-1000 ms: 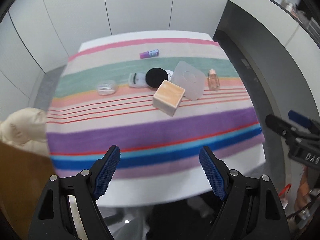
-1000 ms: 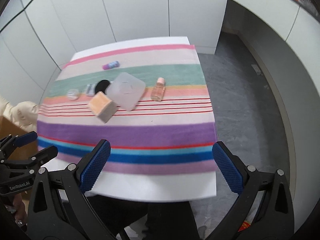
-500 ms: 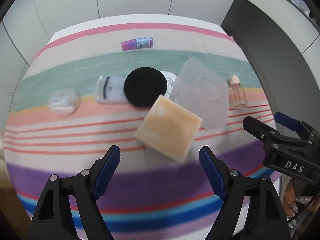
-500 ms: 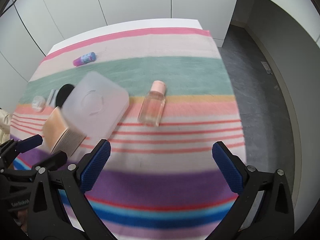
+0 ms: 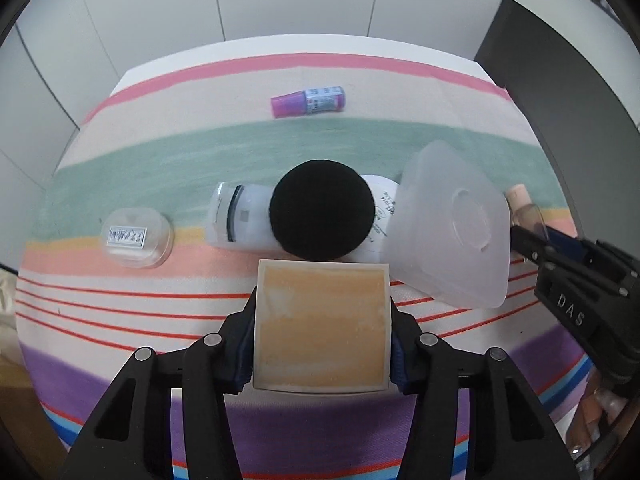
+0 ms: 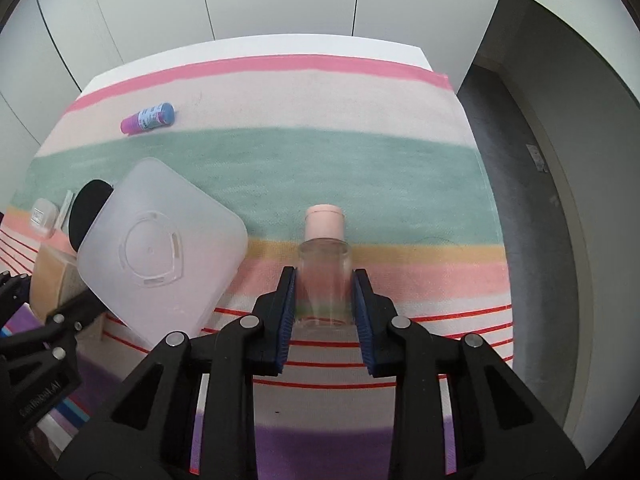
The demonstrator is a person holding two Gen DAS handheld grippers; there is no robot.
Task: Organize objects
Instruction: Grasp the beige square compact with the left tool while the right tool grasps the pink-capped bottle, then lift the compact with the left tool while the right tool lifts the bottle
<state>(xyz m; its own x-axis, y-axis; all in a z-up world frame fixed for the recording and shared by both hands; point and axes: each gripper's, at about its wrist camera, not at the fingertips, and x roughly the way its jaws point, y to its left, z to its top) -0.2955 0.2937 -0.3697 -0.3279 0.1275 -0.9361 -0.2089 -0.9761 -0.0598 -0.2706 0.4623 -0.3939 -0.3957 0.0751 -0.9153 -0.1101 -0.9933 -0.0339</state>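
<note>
Two tools clenched: left tool (image 5: 322, 332) grasping the orange box (image 5: 322, 325), right tool (image 6: 325, 304) grasping the clear bottle (image 6: 325, 280) lying on the striped desk (image 6: 360, 160). Leftmost, small clear case (image 5: 136, 237); then black puff (image 5: 322, 210) over white packet (image 5: 240, 222); frosted lid (image 5: 452, 236) tilted between box and bottle; purple-capped tube (image 5: 307, 102) farther back. White wall panels behind.

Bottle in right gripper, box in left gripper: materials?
Bottle: clear glass or hard plastic, glossy; stripes show through it; matte pink cap, likely plastic. Box: looks like printed cardboard, matte, orange face with pale border and crisp edges. Both guesses by look only.
</note>
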